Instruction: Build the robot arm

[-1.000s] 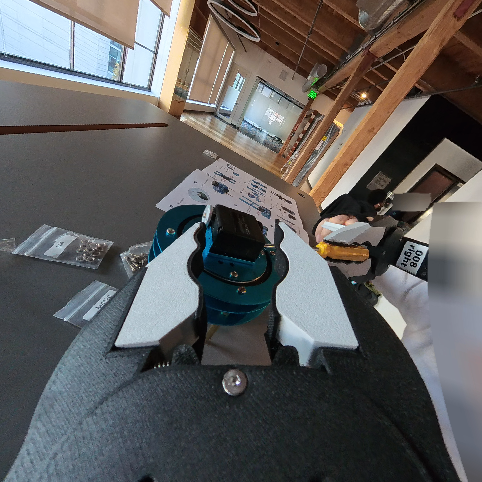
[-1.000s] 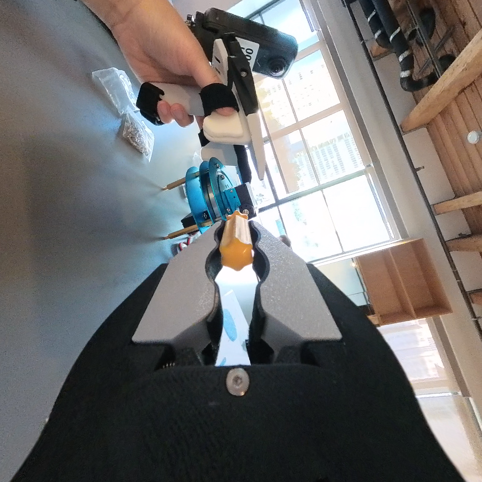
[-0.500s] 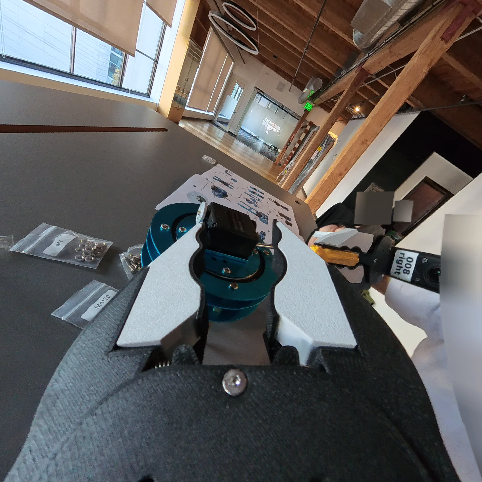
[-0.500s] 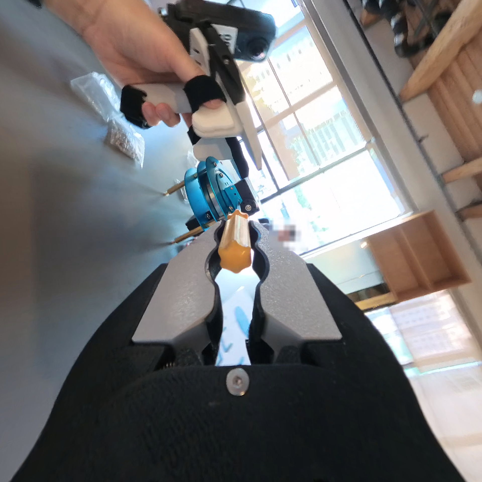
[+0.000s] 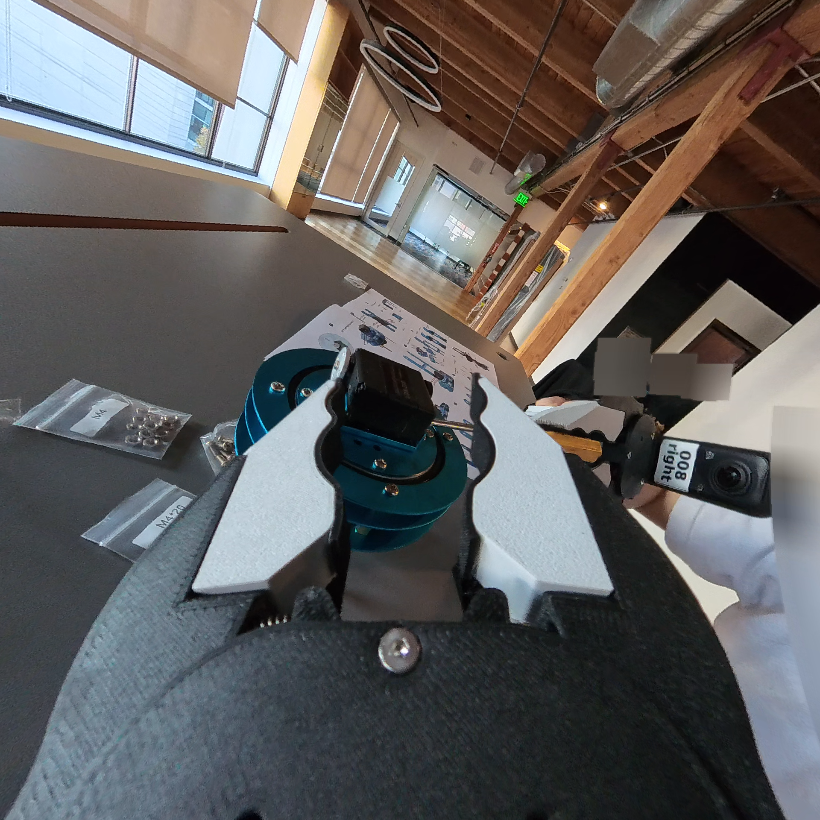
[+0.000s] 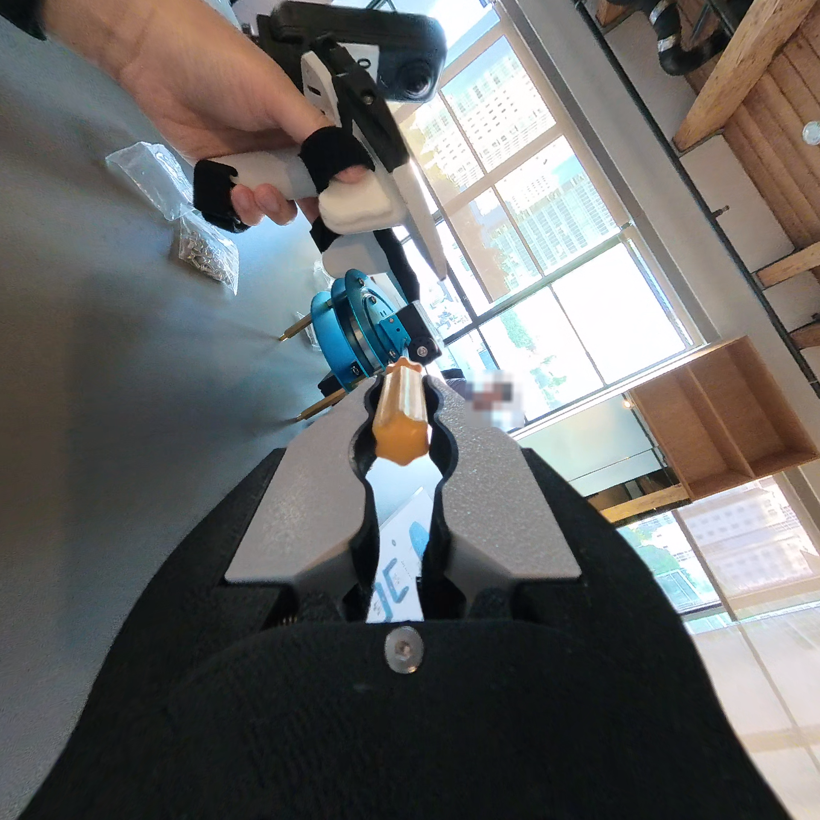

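Observation:
A blue round metal assembly [image 5: 399, 479] with a black block [image 5: 386, 399] on top stands on brass standoffs on the dark table [image 5: 133, 310]. My left gripper [image 5: 404, 386] is open, its fingers either side of the black block, with a gap on the right. My right gripper [image 6: 401, 390] is shut on a yellow screwdriver handle [image 6: 399, 421]. The screwdriver's shaft [image 5: 452, 425] reaches the block's lower right corner. The right gripper also shows in the left wrist view [image 5: 572, 421]. The assembly [image 6: 350, 333] and the left gripper [image 6: 399, 266] show in the right wrist view.
Small plastic bags of nuts [image 5: 106, 417] and screws [image 5: 217, 443], and a labelled bag [image 5: 142, 519], lie left of the assembly. A printed instruction sheet [image 5: 399, 328] lies behind it. A hand [image 6: 199, 88] holds the left gripper; a white sleeve [image 5: 732, 554] is at right.
The right gripper has brought the screwdriver in from the right until its shaft reaches the black block. The left gripper stays open about the block, shifted slightly.

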`<state>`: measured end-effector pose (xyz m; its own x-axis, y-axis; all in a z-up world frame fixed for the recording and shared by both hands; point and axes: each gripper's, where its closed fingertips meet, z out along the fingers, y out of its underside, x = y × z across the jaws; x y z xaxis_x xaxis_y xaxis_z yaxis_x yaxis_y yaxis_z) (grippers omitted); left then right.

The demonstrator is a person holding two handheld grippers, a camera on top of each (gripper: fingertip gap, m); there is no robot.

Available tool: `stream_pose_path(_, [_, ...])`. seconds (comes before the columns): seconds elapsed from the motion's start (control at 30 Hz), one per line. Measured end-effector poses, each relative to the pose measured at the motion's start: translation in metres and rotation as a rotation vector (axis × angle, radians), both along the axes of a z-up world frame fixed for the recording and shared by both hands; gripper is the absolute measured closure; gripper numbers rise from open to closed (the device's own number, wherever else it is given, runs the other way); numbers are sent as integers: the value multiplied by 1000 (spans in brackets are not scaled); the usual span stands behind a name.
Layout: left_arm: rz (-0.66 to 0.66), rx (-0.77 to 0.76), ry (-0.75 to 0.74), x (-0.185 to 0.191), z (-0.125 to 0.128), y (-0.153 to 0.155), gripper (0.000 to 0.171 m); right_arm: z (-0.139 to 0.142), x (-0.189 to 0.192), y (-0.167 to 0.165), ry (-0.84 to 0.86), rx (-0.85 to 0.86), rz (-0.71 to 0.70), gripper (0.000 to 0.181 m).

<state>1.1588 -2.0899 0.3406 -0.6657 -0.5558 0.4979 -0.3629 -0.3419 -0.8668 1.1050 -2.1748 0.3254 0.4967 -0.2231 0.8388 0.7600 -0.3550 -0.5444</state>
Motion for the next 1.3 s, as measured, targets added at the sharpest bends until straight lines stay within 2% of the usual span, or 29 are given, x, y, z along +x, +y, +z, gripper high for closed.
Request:
stream_pose_path(0.23, [18,-15,-44,-3,12,10,111,8,-2,-5,-30,30,17,166])
stream_pose_path(0.33, [77,108,-45,0,2,25,109,16,-17,-13,-52,51,73,165])
stream_pose_path(0.4, [99,279,-78,-3,-7,33,112,30,-28,-26,-38,110,91,166])
stream_pose_path(0.5, [124,568,-206,-13,-11,33,113,47,-31,-51,28,216,97,166])
stream_pose_path(0.57, [116,703,-294,-21,-7,23,119,49,-18,-63,66,264,77,167])
stream_pose_path(0.67, [110,806,-416,-38,10,1,129,50,8,-72,181,299,22,166])
stream_pose_path(0.77, [135,1011,-452,-54,3,-9,140,54,15,-78,257,350,31,165])
stream_pose_path(0.8, [151,1096,-468,-57,-4,-12,141,55,17,-80,268,363,27,165])
stream_pose_path(0.9, [319,1377,-535,-50,-12,-3,142,57,27,-85,304,400,-1,165])
stream_pose_path(1.07, [252,1416,-590,-49,-33,-23,148,65,37,-99,222,428,-121,166])
stream_pose_path(1.17, [199,1491,-685,-48,-41,-26,162,68,25,-111,214,456,-203,166])
stream_pose_path(1.2, [181,1490,-705,-48,-42,-29,162,67,18,-115,228,473,-229,166])
stream_pose_path(1.3, [189,1472,-751,-48,-39,-28,142,63,-5,-117,255,486,-278,166])
